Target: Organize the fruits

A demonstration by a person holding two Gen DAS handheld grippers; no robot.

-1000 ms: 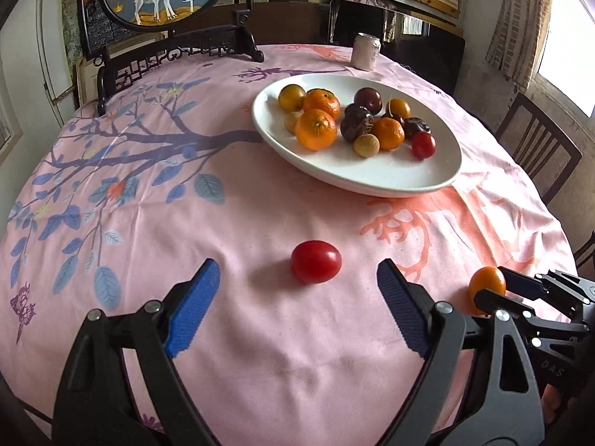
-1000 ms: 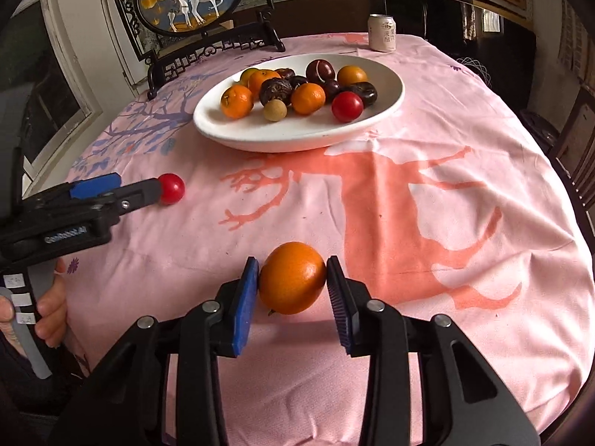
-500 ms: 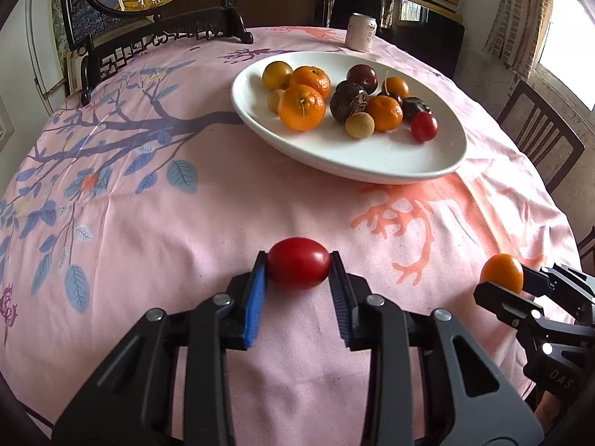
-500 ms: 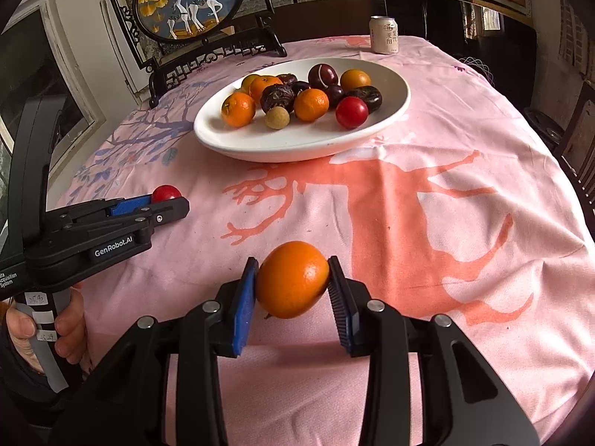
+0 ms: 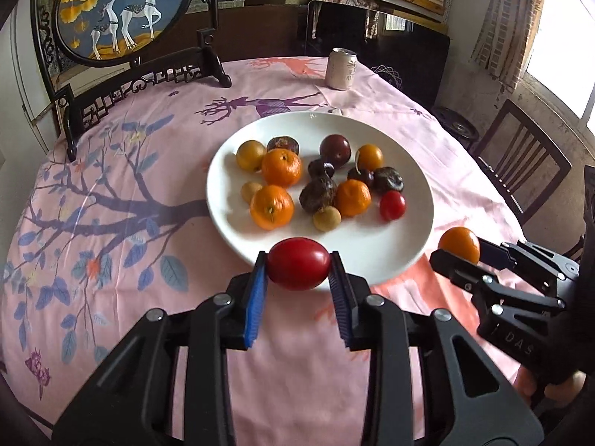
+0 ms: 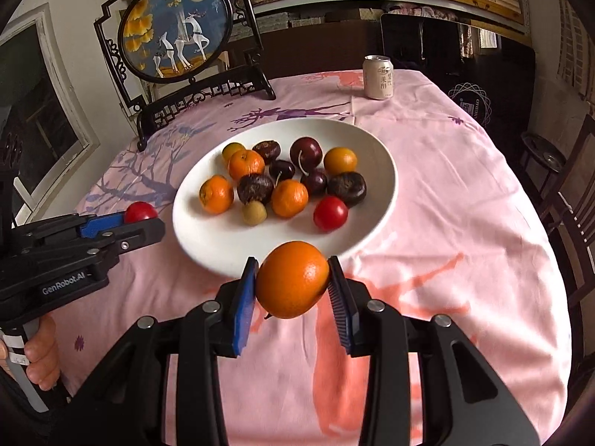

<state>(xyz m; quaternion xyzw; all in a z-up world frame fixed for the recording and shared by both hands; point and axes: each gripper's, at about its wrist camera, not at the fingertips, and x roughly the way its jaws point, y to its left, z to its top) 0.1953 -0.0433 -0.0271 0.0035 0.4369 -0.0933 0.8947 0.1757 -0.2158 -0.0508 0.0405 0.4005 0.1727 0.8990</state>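
My left gripper is shut on a red tomato and holds it in the air at the near rim of the white plate. My right gripper is shut on an orange, also lifted at the plate's near rim. The plate holds several oranges, dark plums, yellow fruits and a red tomato. Each gripper shows in the other view: the right one with its orange at right, the left one with its tomato at left.
A drink can stands on the pink tablecloth behind the plate. A round deer picture on a black stand stands at the back left. A wooden chair is at the table's right side.
The left gripper closed on the red tomato and lifted it off the cloth toward the plate. The right gripper raised the orange and carried it forward to the plate's near rim.
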